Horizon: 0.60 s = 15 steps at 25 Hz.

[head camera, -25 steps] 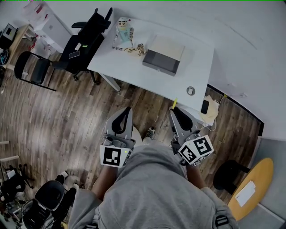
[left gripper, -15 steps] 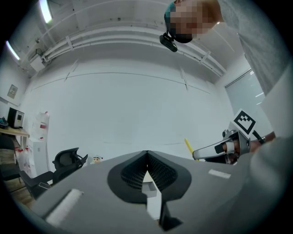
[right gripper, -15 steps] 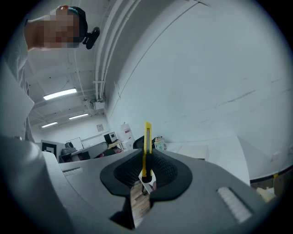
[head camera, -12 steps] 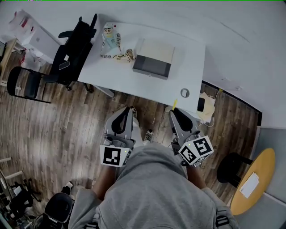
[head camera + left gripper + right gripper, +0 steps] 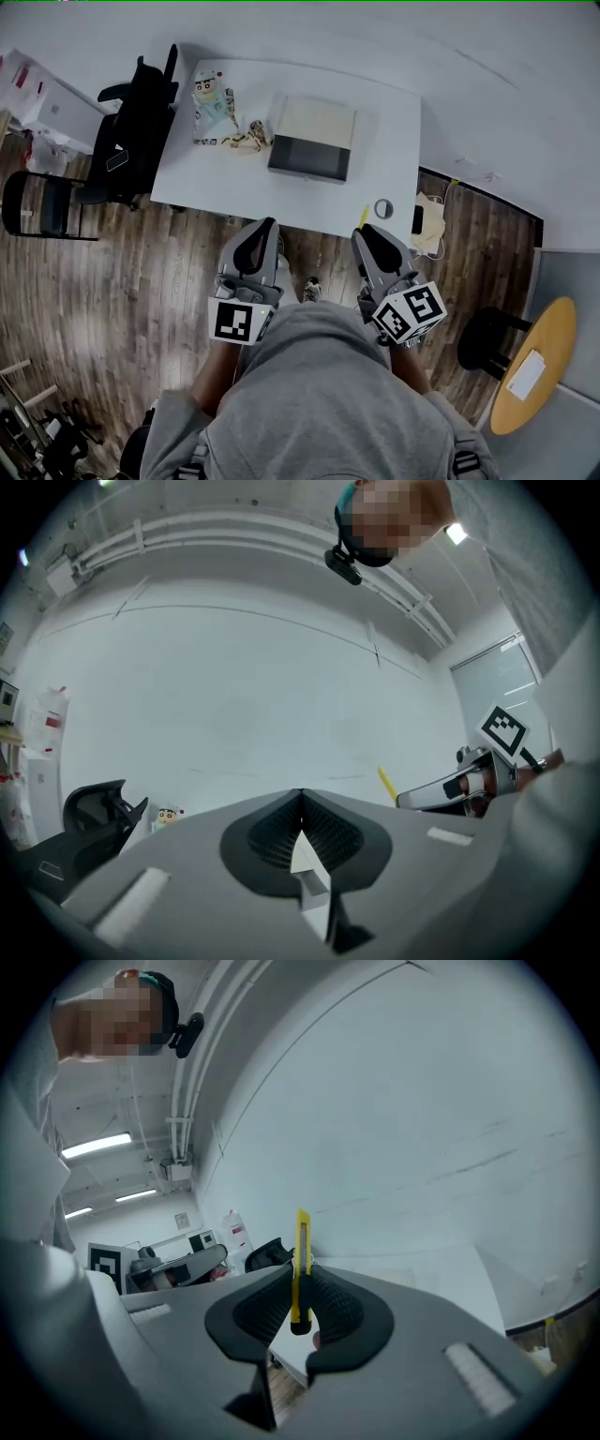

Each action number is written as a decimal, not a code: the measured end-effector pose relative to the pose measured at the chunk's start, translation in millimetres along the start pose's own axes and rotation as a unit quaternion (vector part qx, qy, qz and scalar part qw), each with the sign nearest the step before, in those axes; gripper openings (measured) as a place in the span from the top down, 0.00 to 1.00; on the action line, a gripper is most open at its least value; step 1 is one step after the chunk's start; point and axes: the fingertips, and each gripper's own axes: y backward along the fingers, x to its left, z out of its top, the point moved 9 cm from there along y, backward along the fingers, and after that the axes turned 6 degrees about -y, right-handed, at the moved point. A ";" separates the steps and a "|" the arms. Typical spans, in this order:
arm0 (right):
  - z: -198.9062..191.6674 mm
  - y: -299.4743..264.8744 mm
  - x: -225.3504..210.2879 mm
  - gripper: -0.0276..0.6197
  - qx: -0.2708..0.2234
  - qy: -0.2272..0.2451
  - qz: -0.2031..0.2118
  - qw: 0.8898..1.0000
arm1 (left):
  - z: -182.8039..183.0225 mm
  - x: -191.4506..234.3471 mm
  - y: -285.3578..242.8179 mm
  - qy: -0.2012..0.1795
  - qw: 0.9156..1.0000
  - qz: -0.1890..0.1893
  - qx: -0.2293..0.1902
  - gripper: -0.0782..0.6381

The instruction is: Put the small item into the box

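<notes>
Utility knife (image 5: 302,1241), yellow: clamped upright between jaws of right gripper (image 5: 369,240), blade end protruding past jaw tips. Left gripper (image 5: 300,810): jaws together, nothing between. Box (image 5: 311,141): on white table (image 5: 386,131), well ahead of both jaw pairs.

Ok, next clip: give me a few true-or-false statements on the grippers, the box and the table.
1. The right gripper is shut on a yellow utility knife. True.
2. The left gripper holds the tape roll. False: its jaws are together with nothing between them, and the tape roll lies on the white table.
3. The box sits on the white table. True.
4. The knife is in the box. False: it is clamped in the right gripper.
5. The black chair stands at the table's right end. False: in the head view it is at the left end.
</notes>
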 end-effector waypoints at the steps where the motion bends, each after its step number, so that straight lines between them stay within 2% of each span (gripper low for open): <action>1: 3.1 -7.3 -1.4 0.84 0.000 -0.001 -0.003 1.000 | -0.1 5.8 -8.4 0.002 1.000 -0.004 -0.001 0.89; 7: 18.1 -43.6 -7.1 0.84 -0.005 -0.004 -0.025 1.000 | -4.6 30.9 -49.9 0.003 0.998 -0.051 0.023 0.89; 11: 25.3 -64.4 -11.1 0.84 -0.005 -0.008 -0.044 0.999 | -4.9 50.5 -74.1 0.011 0.998 -0.065 -0.003 0.89; 15: 30.1 -88.5 -12.7 0.84 -0.002 -0.004 -0.062 0.998 | -11.0 73.6 -95.7 0.014 0.997 -0.080 -0.001 0.89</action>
